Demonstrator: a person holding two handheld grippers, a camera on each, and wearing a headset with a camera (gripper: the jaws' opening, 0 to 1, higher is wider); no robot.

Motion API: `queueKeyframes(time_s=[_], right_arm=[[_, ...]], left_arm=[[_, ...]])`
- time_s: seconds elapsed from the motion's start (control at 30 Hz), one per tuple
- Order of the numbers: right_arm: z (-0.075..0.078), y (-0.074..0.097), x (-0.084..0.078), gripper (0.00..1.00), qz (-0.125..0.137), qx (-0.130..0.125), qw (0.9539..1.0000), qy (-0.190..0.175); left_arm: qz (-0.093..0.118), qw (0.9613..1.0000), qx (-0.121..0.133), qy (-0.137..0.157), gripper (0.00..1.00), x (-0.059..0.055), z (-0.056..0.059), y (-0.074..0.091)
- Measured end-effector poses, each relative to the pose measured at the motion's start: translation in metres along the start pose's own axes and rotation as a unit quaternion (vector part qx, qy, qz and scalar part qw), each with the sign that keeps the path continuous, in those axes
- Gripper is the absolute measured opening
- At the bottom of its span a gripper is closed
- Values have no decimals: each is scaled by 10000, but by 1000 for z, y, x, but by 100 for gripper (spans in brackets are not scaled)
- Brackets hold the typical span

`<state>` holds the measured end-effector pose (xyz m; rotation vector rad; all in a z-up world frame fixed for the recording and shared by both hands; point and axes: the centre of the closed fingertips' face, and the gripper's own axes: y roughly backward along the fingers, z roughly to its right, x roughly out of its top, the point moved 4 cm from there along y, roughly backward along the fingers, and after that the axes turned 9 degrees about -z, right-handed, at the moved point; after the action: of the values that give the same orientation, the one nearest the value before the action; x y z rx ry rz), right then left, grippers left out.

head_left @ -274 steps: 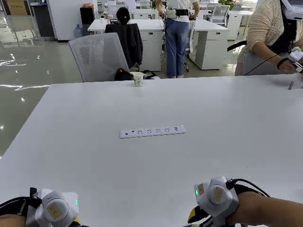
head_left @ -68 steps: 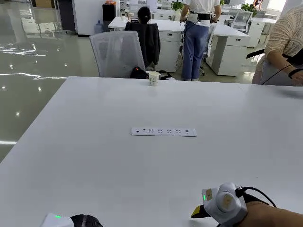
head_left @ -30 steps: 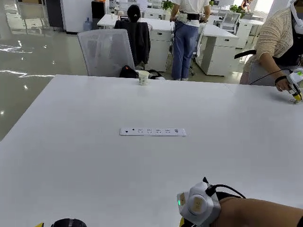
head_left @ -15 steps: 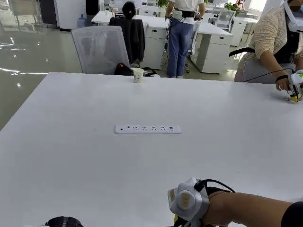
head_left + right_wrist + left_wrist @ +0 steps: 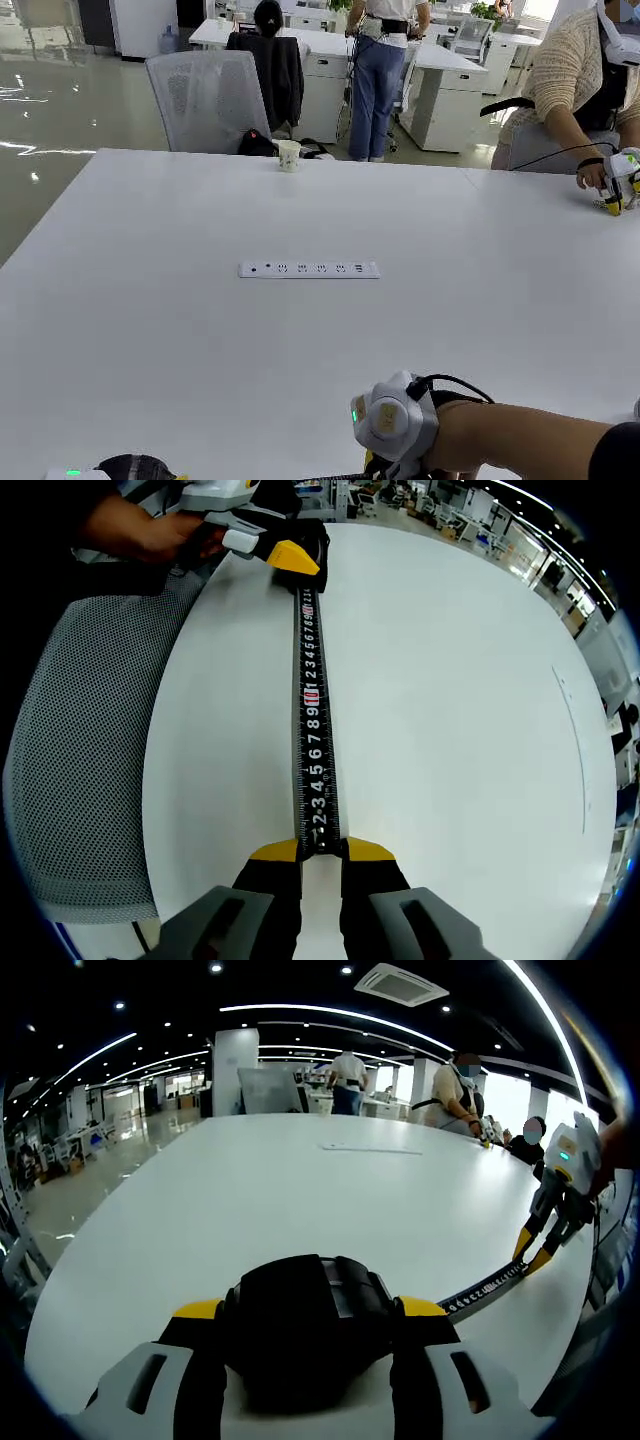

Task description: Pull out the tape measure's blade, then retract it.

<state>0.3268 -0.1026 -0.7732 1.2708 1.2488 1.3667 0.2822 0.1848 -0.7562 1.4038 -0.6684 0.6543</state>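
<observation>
A flat white plastic power strip (image 5: 309, 269) lies mid-way across the broad white desk (image 5: 150, 300). A small paper cup (image 5: 289, 155) stands at the far edge, a grey mesh chair (image 5: 205, 100) behind it. Near left, the left tongs (image 5: 310, 1308) hold the black tape measure case (image 5: 305, 1335) (its blade (image 5: 314, 710) runs right into the right tongs (image 5: 322, 855)).

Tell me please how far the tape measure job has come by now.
Done, it seems: the blade is pulled out, stretching over the table from the black case. In hand: the left gripper clamps the case, and the right gripper pinches the blade's end. Left: letting the blade retract into the case.
</observation>
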Motion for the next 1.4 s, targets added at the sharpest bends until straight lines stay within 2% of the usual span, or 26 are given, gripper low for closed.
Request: queueKeyframes(time_s=[0.17, 0.2, 0.27, 0.37, 0.9, 1.4], right_arm=[[1, -1, 0, 11, 3, 27, 10000, -36], [1, 0, 1, 11, 68, 82, 9997, -207], [1, 0, 1, 11, 68, 70, 9999, -58], [2, 0, 0, 11, 99, 105, 9998, -144], [0, -1, 6, 11, -113, 7, 9999, -94], [0, -1, 11, 11, -98, -2, 9996, -283]], left_arm=[[1, 10000, -15, -4, 62, 0, 0, 1], [4, 10000, -18, -13, 62, 0, 0, 1], [7, 10000, -21, -18, 62, 0, 0, 1], [6, 10000, -21, -24, 62, 0, -1, 1], [-12, 10000, -39, -45, 62, -1, 0, 0], [-51, 9999, -81, -32, 62, -1, -1, 0]])
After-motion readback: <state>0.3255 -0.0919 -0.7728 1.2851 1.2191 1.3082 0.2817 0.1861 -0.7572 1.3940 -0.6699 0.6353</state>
